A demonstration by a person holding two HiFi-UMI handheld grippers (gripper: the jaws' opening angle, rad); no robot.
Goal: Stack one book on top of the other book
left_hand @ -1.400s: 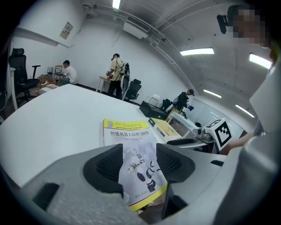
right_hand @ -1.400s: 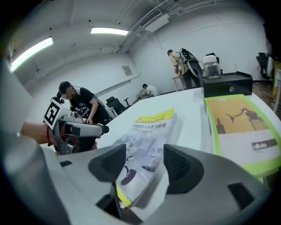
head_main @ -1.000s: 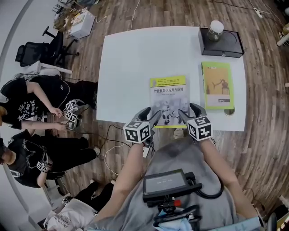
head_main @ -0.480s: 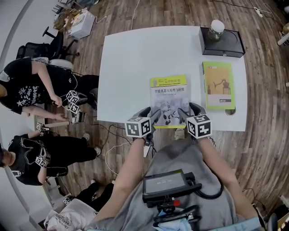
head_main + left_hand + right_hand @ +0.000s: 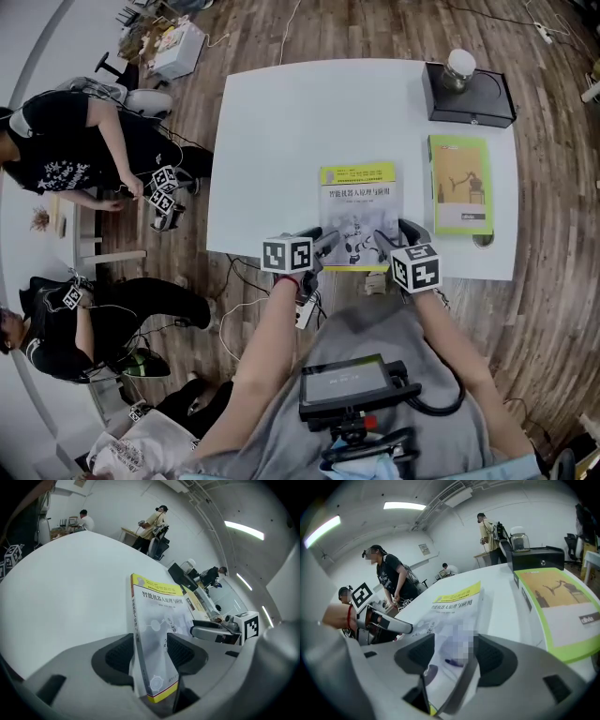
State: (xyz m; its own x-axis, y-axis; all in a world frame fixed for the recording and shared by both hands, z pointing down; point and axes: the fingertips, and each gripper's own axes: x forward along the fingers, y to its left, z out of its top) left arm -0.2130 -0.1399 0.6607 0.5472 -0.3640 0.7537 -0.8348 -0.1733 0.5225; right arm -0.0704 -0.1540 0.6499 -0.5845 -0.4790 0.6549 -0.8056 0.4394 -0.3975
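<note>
Two grippers are clamped on the same book: the left gripper (image 5: pixel 325 246) has its jaws closed over the near left corner of the yellow-and-white book (image 5: pixel 356 202), and in the left gripper view the ribbed pads (image 5: pixel 121 656) press the spine side and the cover with the volume filling the gap between them. The right gripper (image 5: pixel 389 239) is closed on the near right corner in the same way, and the right gripper view shows the cover wedged between its two dark pads (image 5: pixel 497 660). Each tool carries a marker cube (image 5: pixel 287 254) just behind its jaws, above the person's forearms. From the jaws the held book stretches away across the white table (image 5: pixel 272 141), its near edge at the table's near edge. A green book (image 5: pixel 460 183) lies flat to the right of it, apart, with a strip of bare tabletop between them. Beyond the green book, at the far right corner, sits a black box (image 5: pixel 469 98) with a jar (image 5: pixel 459 64) on top. Off the table's left side, people (image 5: pixel 75 159) stand on the wooden floor (image 5: pixel 553 216).
</note>
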